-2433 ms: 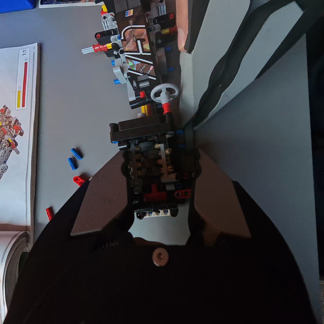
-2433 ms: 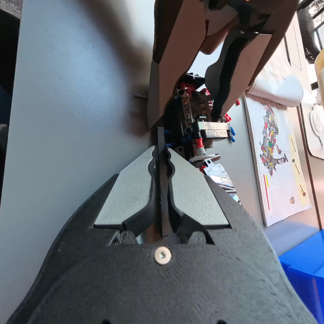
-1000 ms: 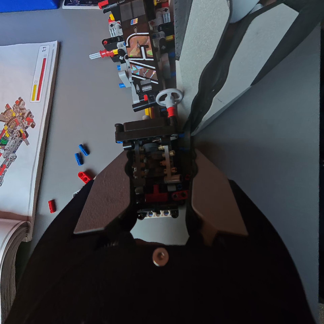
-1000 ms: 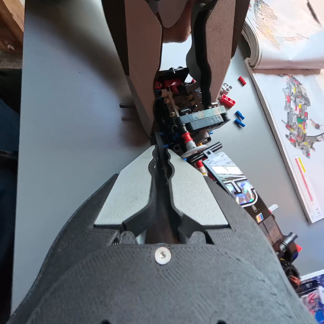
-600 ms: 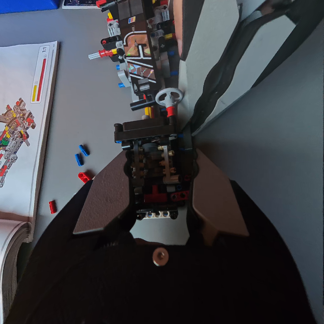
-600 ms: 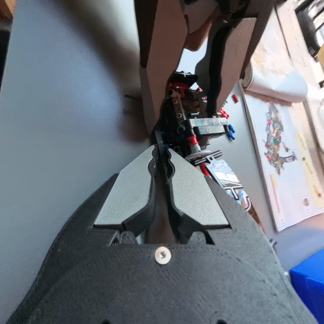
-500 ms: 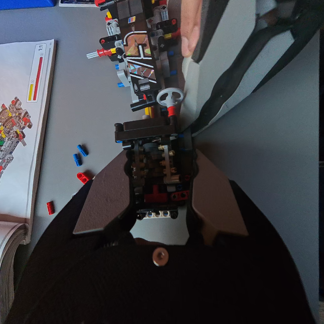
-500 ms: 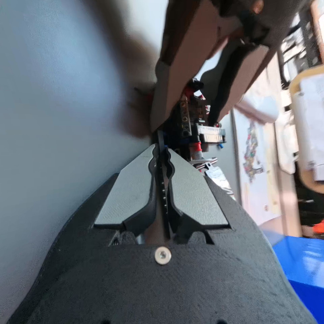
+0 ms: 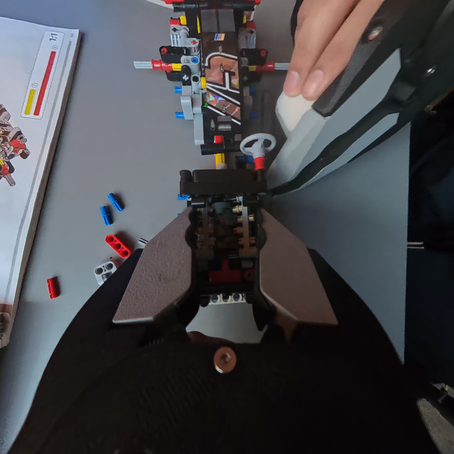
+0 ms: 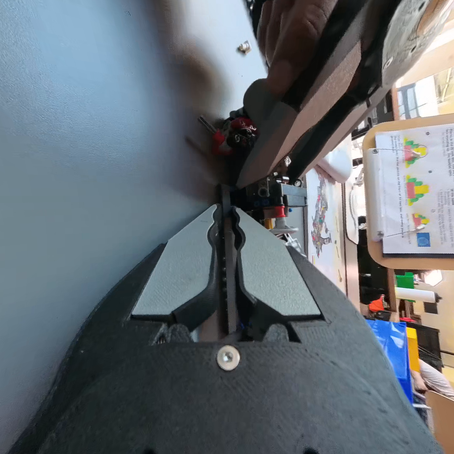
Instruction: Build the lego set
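Your left gripper (image 9: 224, 221) clamps the rear of the toy-brick car chassis (image 9: 222, 103) on the grey table (image 9: 122, 147), while your right gripper (image 10: 227, 216) pinches a thin black beam (image 10: 229, 282) against its side, not visibly seated.

The brick model (image 9: 222, 147) lies on the table (image 9: 122, 147), loose pins (image 9: 110, 208) and booklet (image 9: 24, 122) to its left.

model (image 9: 222, 81) black, holographic panel | pins (image 9: 110, 208) blue | table (image 9: 122, 137) grey
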Tool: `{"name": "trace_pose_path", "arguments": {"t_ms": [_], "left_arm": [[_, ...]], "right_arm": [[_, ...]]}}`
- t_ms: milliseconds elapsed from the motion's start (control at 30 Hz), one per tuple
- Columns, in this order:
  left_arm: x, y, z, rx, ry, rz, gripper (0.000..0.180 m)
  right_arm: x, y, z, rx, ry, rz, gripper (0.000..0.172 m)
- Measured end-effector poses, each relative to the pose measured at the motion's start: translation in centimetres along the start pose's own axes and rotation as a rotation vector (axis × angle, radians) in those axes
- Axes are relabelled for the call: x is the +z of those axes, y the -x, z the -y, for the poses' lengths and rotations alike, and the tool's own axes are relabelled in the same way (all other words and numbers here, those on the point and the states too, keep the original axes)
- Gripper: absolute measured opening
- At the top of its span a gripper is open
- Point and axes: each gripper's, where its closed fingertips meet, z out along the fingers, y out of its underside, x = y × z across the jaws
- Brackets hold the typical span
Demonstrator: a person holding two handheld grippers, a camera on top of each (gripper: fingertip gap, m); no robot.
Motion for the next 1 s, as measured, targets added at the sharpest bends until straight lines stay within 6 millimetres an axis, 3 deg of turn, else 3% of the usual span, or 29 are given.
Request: {"name": "trace_pose_path", "arguments": {"t_ms": [167,267,367,467,633,1000], "left_arm": [[0.0,-0.1,-0.1,-0.026,0.018,-0.067,0.046],[-0.1,-0.2,0.0,-0.035,0.027,-0.111,0.045],[-0.1,-0.2,0.0,-0.035,0.042,-0.144,0.045],[-0.1,-0.2,0.1,-0.041,0.048,-0.168,0.045],[-0.1,-0.2,0.1,-0.031,0.043,-0.162,0.045],[0.0,-0.1,0.2,-0.047,0.035,-0.159,0.045]], "right_arm": [[-1.0,-0.3,-0.4,0.096,0.015,-0.005,0.025],[-1.4,-0.1,0.7,0.075,-0.020,-0.012,0.017],[-0.6,-0.2,1.1,-0.082,0.029,-0.084,0.000],[0.3,0.2,1.0,-0.177,0.077,-0.109,0.011],[0.2,0.0,0.4,-0.200,0.108,-0.142,0.008],[0.2,0.1,1.1,-0.334,0.107,-0.211,0.004]]}}
